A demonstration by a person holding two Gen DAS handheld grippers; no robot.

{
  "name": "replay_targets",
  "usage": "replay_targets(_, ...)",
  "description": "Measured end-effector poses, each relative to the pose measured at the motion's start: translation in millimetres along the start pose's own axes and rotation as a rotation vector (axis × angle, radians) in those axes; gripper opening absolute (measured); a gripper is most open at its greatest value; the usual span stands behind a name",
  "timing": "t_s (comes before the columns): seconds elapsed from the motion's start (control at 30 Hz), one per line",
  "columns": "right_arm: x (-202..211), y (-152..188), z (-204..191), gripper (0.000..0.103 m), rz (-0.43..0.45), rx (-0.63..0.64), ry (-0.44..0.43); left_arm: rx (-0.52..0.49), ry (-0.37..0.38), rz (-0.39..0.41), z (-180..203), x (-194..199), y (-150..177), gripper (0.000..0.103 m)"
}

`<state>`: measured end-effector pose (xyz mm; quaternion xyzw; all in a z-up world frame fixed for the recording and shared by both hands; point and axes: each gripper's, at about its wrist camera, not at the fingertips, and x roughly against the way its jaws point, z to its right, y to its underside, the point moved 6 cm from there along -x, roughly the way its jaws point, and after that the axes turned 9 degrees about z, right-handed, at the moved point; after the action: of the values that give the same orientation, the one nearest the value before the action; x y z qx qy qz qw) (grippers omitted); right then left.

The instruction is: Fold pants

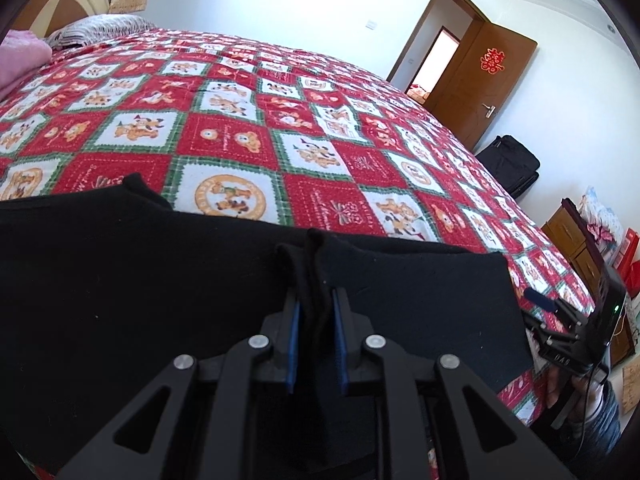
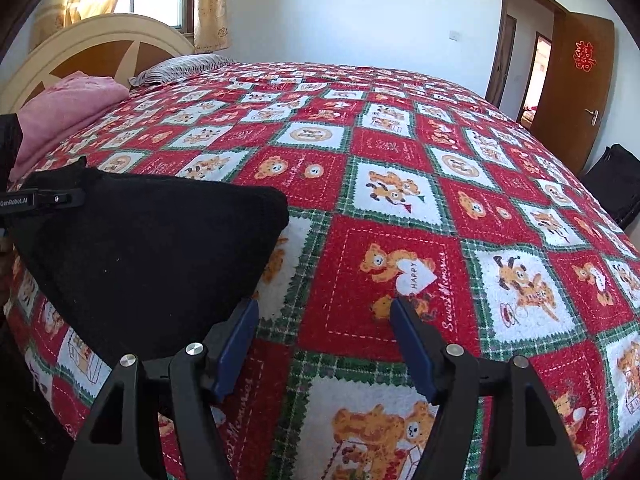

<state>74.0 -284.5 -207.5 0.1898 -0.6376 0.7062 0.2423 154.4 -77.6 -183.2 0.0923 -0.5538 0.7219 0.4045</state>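
**Asker:** While the two cameras are looking down along their fingers, what is lying in front of them?

**Describer:** Black pants (image 1: 160, 280) are lying folded flat on a bed, near its front edge. A quilted bedspread (image 1: 320, 140) is covering the whole mattress, with red and white squares set in green plaid borders and showing cartoon bears.

**Asker:** What are the grippers doing?

**Describer:** The left gripper (image 1: 316, 312) is pinching a raised fold of the pants between its blue pads (image 1: 293, 344), with the jaws nearly closed on the cloth. The right gripper (image 2: 324, 308) is hanging with its jaws wide apart over bare bedspread, gripping nothing. Its left finger is sitting just beside the near corner of the pants; I cannot tell whether it is touching them.

**Asker:** And the room around the bed?

**Describer:** White walls are enclosing it. At the far left, a curved cream and brown headboard (image 2: 92, 52) is standing under a window with yellow curtains (image 2: 212, 4). A pink blanket (image 2: 68, 108) and a striped pillow (image 2: 180, 66) are resting near the headboard. At the far right, a brown wooden door (image 1: 484, 84) is standing open, bearing a red paper ornament (image 1: 493, 59). A black bag (image 1: 510, 164) is sitting on the floor beside the door.
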Motion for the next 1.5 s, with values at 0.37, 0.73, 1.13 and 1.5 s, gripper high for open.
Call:
replay_targets(0.37, 25.0, -21.7, 3.6, 0.070, 0.123, -0.088, -0.016, -0.054, -0.052, 0.071, -7.4, 21.7, -3.9, 0.049)
replay_targets(0.73, -30.3, -47.9, -60.1, 0.070, -0.006, -0.109, -0.302, -0.123, -0.121, 0.063, -6.0, 12.3, 2.2, 0.053)
replay_targets(1.13, 10.6, -43.1, -42.5, 0.070, 0.012, -0.127, -0.279, -0.233, -0.111, 0.128, 27.3, 41.3, 0.6, 0.068)
replay_targets(1.5, 27.3, 21.7, -70.0, 0.056, -0.135, 0.014, -0.321, -0.250, -0.152, 0.037, 12.8, 24.6, 28.3, 0.074)
